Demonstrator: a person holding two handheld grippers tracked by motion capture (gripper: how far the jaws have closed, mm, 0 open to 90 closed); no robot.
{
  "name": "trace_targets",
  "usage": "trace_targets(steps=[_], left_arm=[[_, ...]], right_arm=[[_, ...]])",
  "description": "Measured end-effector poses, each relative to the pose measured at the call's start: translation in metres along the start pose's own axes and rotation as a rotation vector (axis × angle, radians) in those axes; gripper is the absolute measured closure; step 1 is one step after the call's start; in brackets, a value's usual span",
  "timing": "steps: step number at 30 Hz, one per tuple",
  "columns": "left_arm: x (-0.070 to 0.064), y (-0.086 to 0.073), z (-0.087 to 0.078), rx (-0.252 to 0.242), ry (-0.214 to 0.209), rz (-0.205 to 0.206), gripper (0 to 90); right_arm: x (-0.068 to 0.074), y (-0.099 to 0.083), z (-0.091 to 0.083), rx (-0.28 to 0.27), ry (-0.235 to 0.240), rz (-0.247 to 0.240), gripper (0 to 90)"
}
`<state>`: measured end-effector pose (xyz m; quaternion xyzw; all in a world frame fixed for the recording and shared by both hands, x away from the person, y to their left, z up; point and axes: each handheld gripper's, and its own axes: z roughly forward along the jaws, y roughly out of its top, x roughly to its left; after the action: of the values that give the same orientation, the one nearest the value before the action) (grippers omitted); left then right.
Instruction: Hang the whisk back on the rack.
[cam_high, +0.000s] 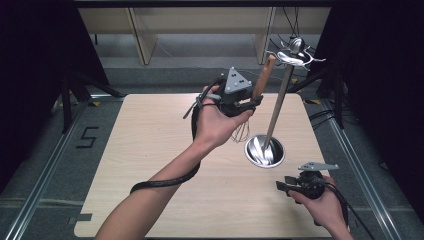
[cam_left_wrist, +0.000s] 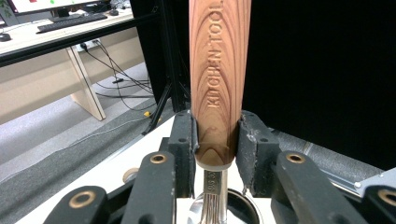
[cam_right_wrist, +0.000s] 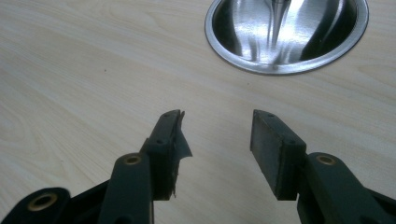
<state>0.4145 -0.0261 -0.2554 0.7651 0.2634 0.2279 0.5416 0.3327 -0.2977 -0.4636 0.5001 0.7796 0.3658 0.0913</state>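
A whisk with a wooden handle and wire loops hangs upright above the table, held by my left gripper, which is shut on the handle's lower end. In the left gripper view the handle, stamped "KITCHEN TOOL", is clamped between both pads of the left gripper. Just to its right stands a metal utensil stand: round dished base, thin pole, curved hooks on top. My right gripper rests low near the table's front right, open and empty, with the base ahead of it.
The light wooden table carries the stand at its right. Black frames and curtains flank both sides. Cables and a light wooden bench lie on the floor behind the table.
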Motion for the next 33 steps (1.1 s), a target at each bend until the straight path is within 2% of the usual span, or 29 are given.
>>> trace_targets(steps=[2,3,6,18,19,21,22,27,32,33], left_arm=[[-0.002,0.000,0.002,0.006,0.000,0.008,68.5],[-0.003,0.000,0.003,0.006,-0.003,0.005,68.5],[-0.003,0.001,0.004,0.012,-0.004,0.008,68.5],[-0.006,0.005,0.009,0.020,-0.003,0.007,68.5],[-0.005,0.005,0.009,0.023,0.000,0.002,68.5],[-0.005,0.005,0.010,0.024,0.002,0.004,68.5],[-0.005,0.005,0.011,0.024,0.004,0.003,68.5],[-0.005,0.004,0.012,0.030,0.010,0.001,68.5],[-0.003,0.004,0.015,0.031,0.016,-0.008,68.5],[-0.004,0.004,0.015,0.031,0.016,-0.009,68.5]], right_arm=[[-0.001,0.000,0.001,-0.008,-0.002,-0.016,53.9],[0.000,0.000,0.001,-0.007,0.005,0.008,53.9],[-0.001,0.000,0.001,-0.010,0.009,-0.008,53.9],[-0.001,0.000,0.001,-0.010,0.010,-0.009,54.0],[0.001,0.000,0.001,-0.001,0.008,0.018,53.9],[0.001,0.000,0.001,-0.002,0.009,0.013,54.0],[0.002,0.000,0.000,0.002,0.009,0.027,54.0],[0.001,0.000,0.001,-0.004,0.010,0.009,54.0],[0.002,0.000,0.000,0.008,0.012,0.027,54.0],[0.001,0.000,0.001,-0.001,0.011,0.013,54.0]])
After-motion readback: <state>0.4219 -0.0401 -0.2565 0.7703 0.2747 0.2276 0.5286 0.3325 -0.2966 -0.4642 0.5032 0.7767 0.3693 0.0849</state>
